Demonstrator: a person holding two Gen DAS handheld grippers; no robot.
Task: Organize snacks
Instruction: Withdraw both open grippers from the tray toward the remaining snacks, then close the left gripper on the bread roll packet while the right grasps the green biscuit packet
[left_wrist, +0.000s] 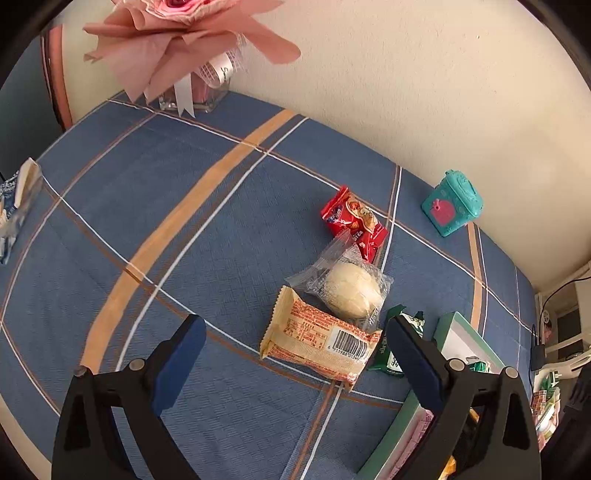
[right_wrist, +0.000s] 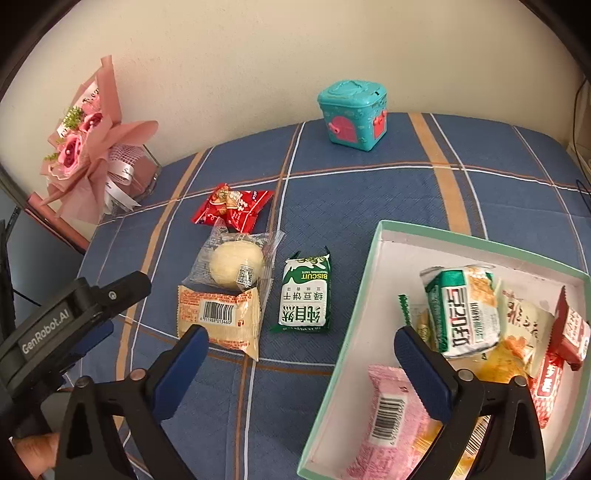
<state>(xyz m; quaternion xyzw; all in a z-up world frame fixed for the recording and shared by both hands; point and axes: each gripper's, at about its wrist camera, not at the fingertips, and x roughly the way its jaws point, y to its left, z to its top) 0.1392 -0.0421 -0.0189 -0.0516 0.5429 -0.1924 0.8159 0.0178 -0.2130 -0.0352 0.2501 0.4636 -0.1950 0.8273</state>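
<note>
Box (right_wrist: 388, 230) near desk's right edge, several snacks in; four packets (right_wrist: 306, 291) left on cloth; both grippers (left_wrist: 295, 354) (right_wrist: 301, 360) agape, empty.

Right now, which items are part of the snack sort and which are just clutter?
Job items:
green biscuit pack
beige barcode pack
clear-wrapped bun
red packet
box, already holding several snacks

Lying about:
teal toy chest
pink bouquet

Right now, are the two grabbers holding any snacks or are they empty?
Left gripper: open, holding nothing, above the beige snack pack.
Right gripper: open, holding nothing, between the green biscuit pack and the box.
</note>
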